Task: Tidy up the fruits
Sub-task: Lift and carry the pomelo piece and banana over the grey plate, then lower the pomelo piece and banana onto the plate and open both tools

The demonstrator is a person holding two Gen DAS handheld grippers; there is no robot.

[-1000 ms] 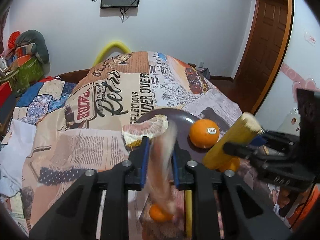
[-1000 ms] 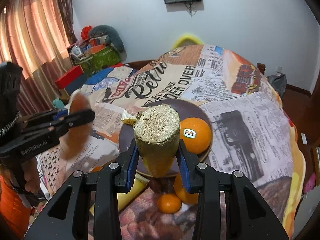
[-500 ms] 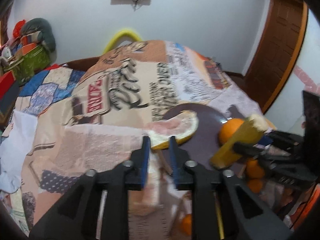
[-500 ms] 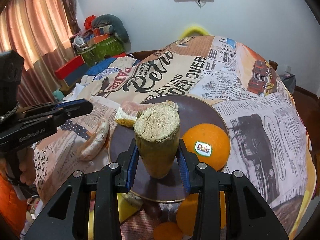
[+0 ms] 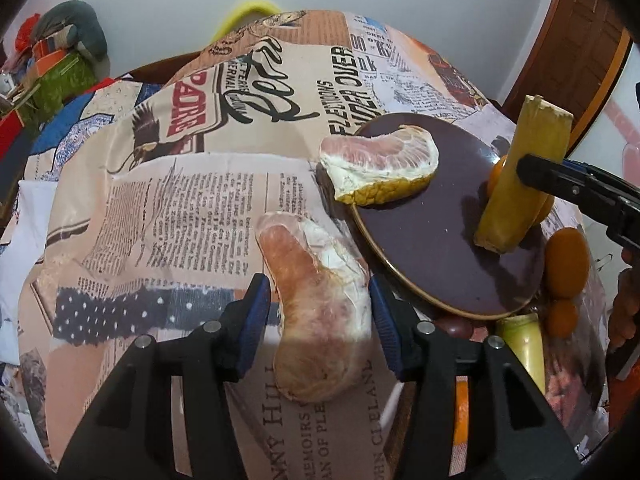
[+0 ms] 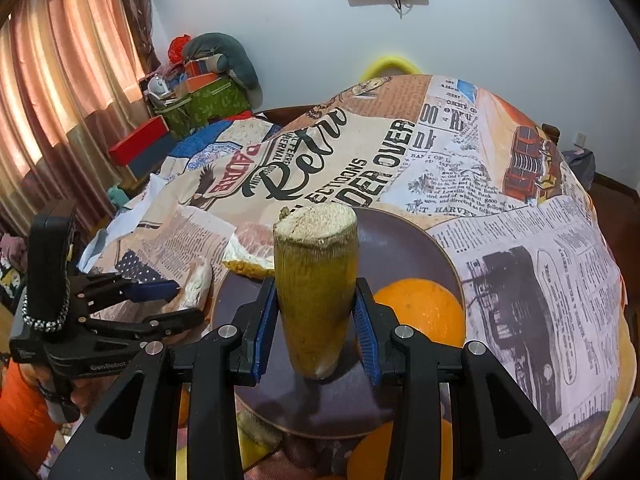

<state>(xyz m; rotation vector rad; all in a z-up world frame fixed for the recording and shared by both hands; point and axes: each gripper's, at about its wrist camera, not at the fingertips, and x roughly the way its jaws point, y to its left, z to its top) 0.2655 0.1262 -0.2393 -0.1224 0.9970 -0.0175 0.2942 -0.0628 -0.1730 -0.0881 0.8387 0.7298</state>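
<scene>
Now the left gripper [image 5: 320,312] straddles the dropped pomelo segment [image 5: 320,300], jaws apart; regrasp pending. Right gripper [image 6: 316,332] clamps the cane piece [image 6: 316,284] over the plate [image 6: 420,248].

Glossy brown plate [image 5: 440,224], printed cloth tablecloth [image 5: 168,208]

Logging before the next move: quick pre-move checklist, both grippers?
1. Right gripper holds the yellow-green cut sugarcane stick: ok, jaws clamp both sides.
2. Stick over the dark brown round plate: ok; whether its lower end touches, cannot tell.
3. Left gripper jaws straddle the peeled pink pomelo segment on the newspaper-print tablecloth: open, not gripping.
4. Pomelo wedge with yellow rind seated on plate: not ok, overhangs the rim.
5. Large orange behind the stick: ok, on plate.
6. Room between grippers: ok, apart.
</scene>
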